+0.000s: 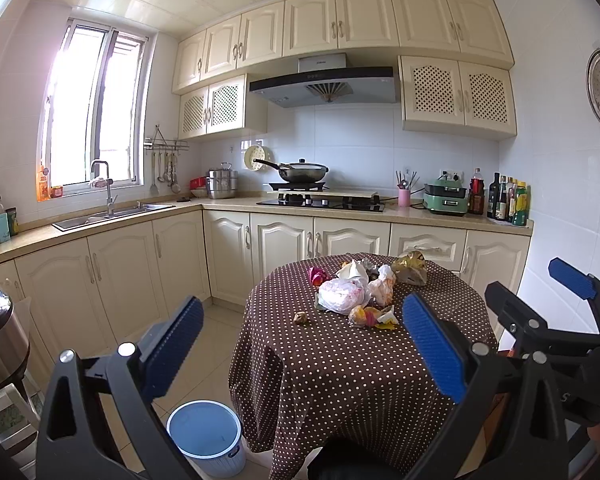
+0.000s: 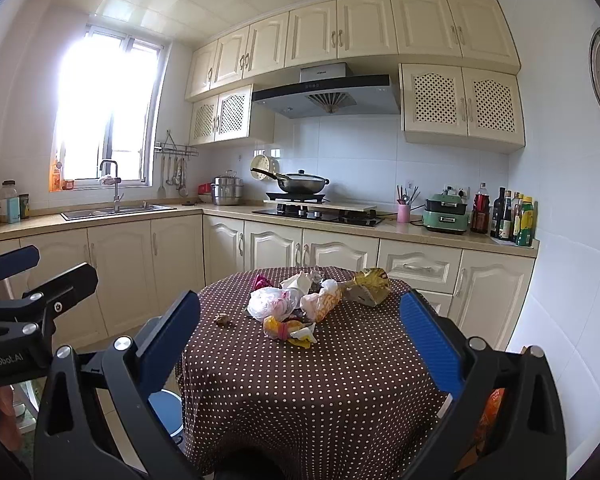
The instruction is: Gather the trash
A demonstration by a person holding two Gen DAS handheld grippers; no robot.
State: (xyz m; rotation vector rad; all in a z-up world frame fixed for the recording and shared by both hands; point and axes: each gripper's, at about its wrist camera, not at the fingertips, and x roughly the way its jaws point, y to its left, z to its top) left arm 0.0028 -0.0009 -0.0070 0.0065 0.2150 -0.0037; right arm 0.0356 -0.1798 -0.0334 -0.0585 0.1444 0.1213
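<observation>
Both the left tool (image 1: 300, 344) and right tool (image 2: 300, 340) hang wide apart, gripping nothing. The trash pile (image 1: 360, 292) (bags, wrappers, scraps) sits toward the bench's (image 1: 360, 380) far edge; a bin (image 1: 206, 436) stands on the floor by its near-left edge.

Both wrist cams sit side by side, raised, short of the table (image 1: 364, 360), facing the stove wall. Left cam offset left, sees bin (image 1: 206, 436) fully. Shared: tabletop trash pile (image 2: 300, 304), counters, window.

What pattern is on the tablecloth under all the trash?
The tablecloth is dark brown with small white polka dots, seen best in the right wrist view.
</observation>
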